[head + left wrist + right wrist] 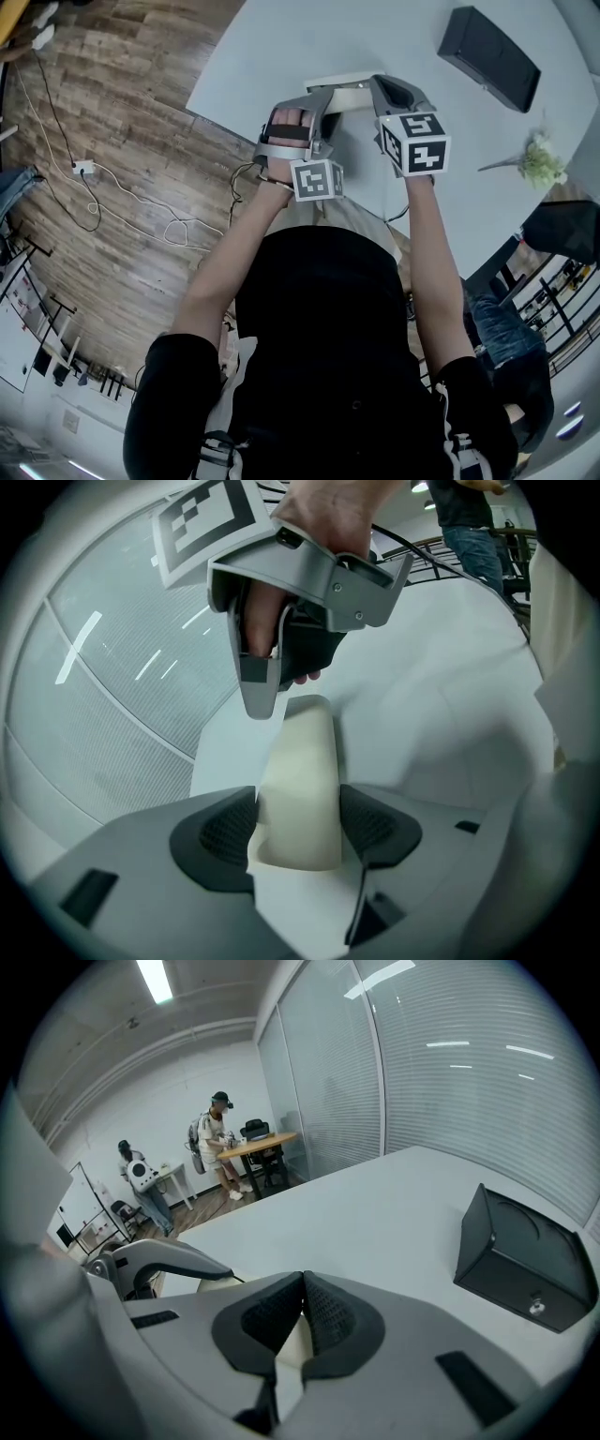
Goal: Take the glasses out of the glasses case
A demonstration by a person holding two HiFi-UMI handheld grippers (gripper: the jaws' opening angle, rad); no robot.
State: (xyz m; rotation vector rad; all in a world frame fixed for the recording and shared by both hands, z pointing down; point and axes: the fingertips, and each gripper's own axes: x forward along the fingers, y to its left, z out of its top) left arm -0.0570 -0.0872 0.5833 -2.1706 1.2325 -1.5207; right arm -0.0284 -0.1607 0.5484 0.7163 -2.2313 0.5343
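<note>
As your left gripper (298, 808) clamps the cream glasses case (300, 742), your right gripper (302, 1286) pinches its edge — pry it open next.

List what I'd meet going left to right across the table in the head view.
Left gripper → right gripper → black box → plant. The case overlaps both grippers, so it is left out.
</note>
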